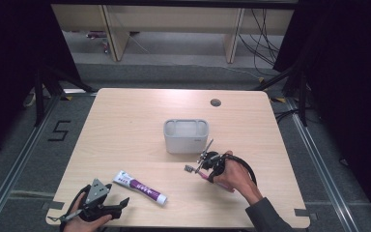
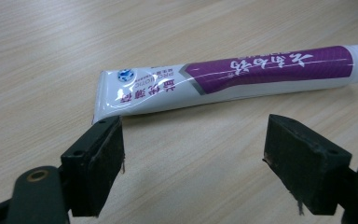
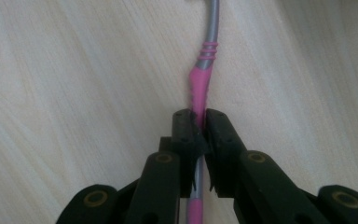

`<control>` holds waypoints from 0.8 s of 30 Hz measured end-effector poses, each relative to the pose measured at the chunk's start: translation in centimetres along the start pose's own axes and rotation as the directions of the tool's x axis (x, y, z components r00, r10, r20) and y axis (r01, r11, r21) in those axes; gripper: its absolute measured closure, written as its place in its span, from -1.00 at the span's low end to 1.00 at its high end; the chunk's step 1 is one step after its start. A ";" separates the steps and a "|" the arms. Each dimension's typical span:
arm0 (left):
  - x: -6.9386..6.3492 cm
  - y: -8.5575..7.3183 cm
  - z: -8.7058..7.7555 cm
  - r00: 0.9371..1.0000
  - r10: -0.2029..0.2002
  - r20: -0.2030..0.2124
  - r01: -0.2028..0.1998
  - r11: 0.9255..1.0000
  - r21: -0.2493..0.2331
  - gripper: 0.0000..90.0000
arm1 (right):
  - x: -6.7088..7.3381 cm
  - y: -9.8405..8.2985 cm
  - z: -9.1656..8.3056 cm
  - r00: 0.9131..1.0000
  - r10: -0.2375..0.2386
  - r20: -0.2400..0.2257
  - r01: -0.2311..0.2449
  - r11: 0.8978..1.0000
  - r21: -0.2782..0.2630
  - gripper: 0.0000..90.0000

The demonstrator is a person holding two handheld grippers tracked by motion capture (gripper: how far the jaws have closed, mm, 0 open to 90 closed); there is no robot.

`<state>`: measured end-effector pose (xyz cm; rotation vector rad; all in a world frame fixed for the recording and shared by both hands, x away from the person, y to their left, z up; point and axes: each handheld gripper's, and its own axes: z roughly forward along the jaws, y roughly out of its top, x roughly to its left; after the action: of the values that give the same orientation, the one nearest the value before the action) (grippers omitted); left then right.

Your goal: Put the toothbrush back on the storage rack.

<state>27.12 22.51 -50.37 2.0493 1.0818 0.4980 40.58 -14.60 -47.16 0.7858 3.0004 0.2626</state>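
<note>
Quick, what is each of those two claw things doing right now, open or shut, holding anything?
Left gripper: open, empty, jaws just short of the toothpaste tube.
Right gripper: shut on the pink and grey toothbrush.

Left gripper (image 1: 118,207): all black linkage, with a grey three-cornered plate (image 1: 96,189) riding on top, small dark screws at its corners. Its pads (image 2: 103,161) are thick black blocks, edges a bit frayed, and there's a brass-coloured rivet (image 2: 37,175) at the arm pivot behind them. Right gripper (image 3: 200,128): same black arms, brass-ringed pivots (image 3: 163,157), a black cable (image 1: 244,164) looping off the back. Dark grey sleeve (image 1: 265,216) behind it.
</note>
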 end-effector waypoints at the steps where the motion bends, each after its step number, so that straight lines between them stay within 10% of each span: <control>1: 0.0 0.0 0.0 1.000 -0.001 0.000 0.001 1.000 0.001 -0.57 | 0.0 0.1 0.0 1.000 -0.010 -0.003 0.010 1.000 0.007 0.84; 24: 0.0 0.2 0.1 1.000 0.012 0.001 -0.012 1.000 0.012 -0.57 | 0.0 0.6 0.3 0.995 -0.095 0.023 0.092 0.989 0.112 0.86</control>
<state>27.25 22.42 -50.30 2.0669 1.0747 0.4978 40.84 -14.03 -47.32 0.6481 3.0357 0.0819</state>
